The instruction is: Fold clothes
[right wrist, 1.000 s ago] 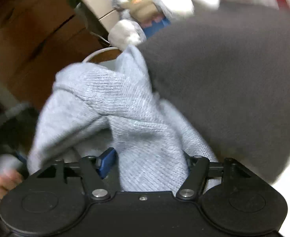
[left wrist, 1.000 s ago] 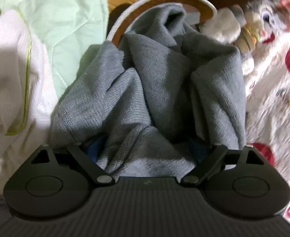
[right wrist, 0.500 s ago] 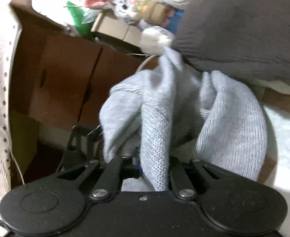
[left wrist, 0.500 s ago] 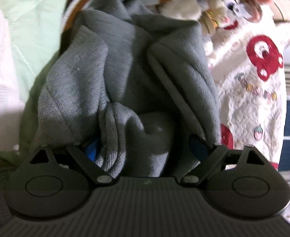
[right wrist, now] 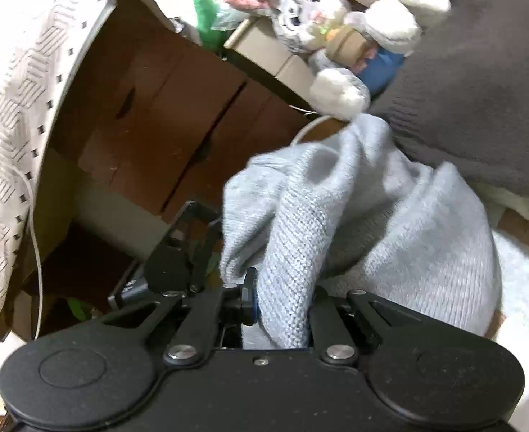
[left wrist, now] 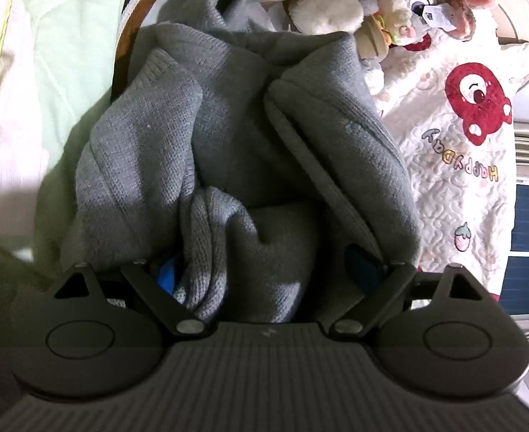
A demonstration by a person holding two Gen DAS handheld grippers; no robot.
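Observation:
A grey knitted sweater (left wrist: 228, 126) hangs bunched in front of both cameras. In the left wrist view my left gripper (left wrist: 264, 270) stands open, its blue pads (left wrist: 363, 266) far apart, and thick folds of the sweater fill the gap between them. In the right wrist view the sweater (right wrist: 390, 223) looks paler, and my right gripper (right wrist: 282, 298) is shut on one ribbed fold of it. The rest of the sweater droops to the right of the fingers. How far the sweater reaches below is hidden.
A plush rabbit (left wrist: 408, 10) (right wrist: 311, 10) sits behind the sweater. Around it are a white fleece with a red bear (left wrist: 473, 108), a pale green quilt (left wrist: 66, 36), a wooden hoop rim (left wrist: 131, 28), brown cardboard boxes (right wrist: 156, 115), a dark brown garment (right wrist: 480, 90) and a patterned white cloth (right wrist: 19, 90).
My right gripper went from open to shut on a fold of the sweater and swung away from the brown garment. The left view drifted right, its fingers still apart.

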